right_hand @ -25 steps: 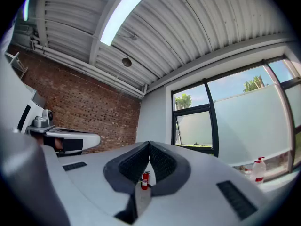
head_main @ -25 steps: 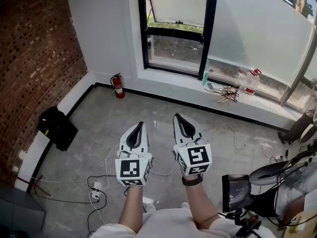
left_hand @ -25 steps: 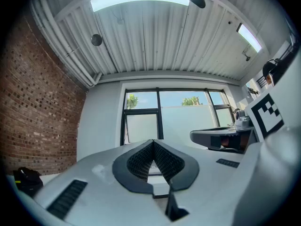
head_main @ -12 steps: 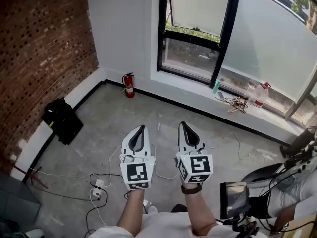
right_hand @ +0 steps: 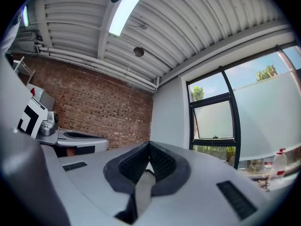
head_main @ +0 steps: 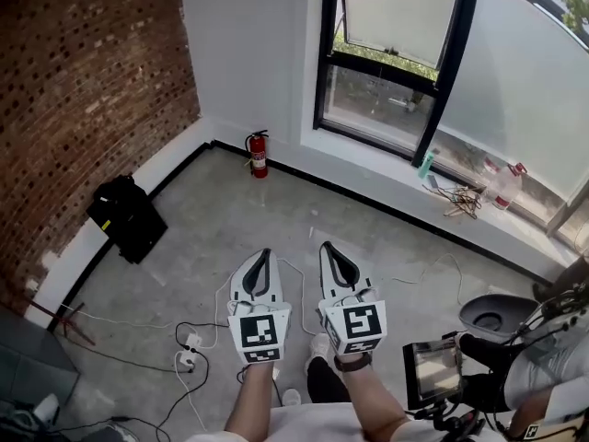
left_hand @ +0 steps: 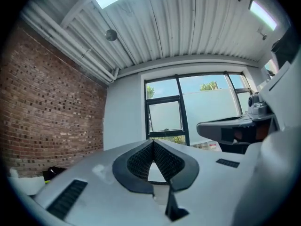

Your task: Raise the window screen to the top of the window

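I'm looking down on a bare concrete floor, with a brick wall running along its left side and a white wall at the far end. A black-framed window is set into that white wall above a low white sill. The window screen is the pale panel inside the frame. In the left gripper view it fills the frame's middle section, with sky above it and greenery below. It looks the same in the right gripper view. The screen is well apart from both claws, with open floor between.

I hold the two claws side by side over the floor, close to my body, and both are aimed towards the window. The left claw is clenched, its ribbed pads meeting at the tip with nothing between them. The right claw is clenched on nothing too, its pads pressed together.

A black bag lies at the foot of the brick wall. A small monitor sits on a rig at my right. A red fire extinguisher stands in the corner below the window. A clear bottle with a red cap, a tangle of wires and a green bottle rest on the sill. A white power strip lies on the floor among loose cables, left of my claws.
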{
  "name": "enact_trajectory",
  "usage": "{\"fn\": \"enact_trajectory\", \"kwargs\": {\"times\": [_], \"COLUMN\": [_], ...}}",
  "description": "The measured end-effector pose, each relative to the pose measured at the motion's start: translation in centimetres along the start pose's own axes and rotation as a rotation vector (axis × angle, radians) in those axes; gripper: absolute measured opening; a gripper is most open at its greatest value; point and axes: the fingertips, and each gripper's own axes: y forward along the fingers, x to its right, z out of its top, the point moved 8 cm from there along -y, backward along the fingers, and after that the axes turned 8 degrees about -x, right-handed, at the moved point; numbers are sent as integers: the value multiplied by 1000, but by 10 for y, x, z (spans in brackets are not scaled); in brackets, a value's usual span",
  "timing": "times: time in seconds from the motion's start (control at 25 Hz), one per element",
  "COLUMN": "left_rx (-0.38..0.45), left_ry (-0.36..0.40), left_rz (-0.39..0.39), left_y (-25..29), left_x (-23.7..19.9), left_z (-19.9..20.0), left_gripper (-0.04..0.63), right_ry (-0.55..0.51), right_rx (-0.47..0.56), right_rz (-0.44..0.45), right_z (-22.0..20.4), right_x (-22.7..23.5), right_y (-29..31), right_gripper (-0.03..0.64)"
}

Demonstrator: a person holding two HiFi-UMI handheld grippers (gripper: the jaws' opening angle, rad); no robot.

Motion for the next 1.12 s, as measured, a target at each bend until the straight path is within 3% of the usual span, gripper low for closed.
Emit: {"fn": "enact_trajectory", "kwargs": {"times": [0.12, 0.2, 0.36, 0.56, 0.72, 1.12], "left_rx": [0, 14, 51, 113, 54, 32], "left_ry": [-4, 12, 115, 90, 72, -16], "left_rz": [-60, -95, -63, -54, -114, -224], "left_y": [46, 82, 162, 242, 299, 476], "left_x": [-1, 0, 9, 40, 64, 28], "left_z": [4, 18, 49, 63, 45, 28], "left_gripper": [0, -1, 0, 0, 0, 0], "right_ry": [35, 10, -13, 0, 51, 35], "right_rx": [18, 60, 128, 168, 130, 31], "right_rz": [50, 37, 3, -6, -53, -121], "right_z": [-1, 6, 17, 17, -7, -33], "right_x": [25, 49, 106, 189, 249, 317], "right_y": [39, 67, 117, 151, 181, 314], "right_gripper": [0, 0, 0, 0, 0, 0]}}
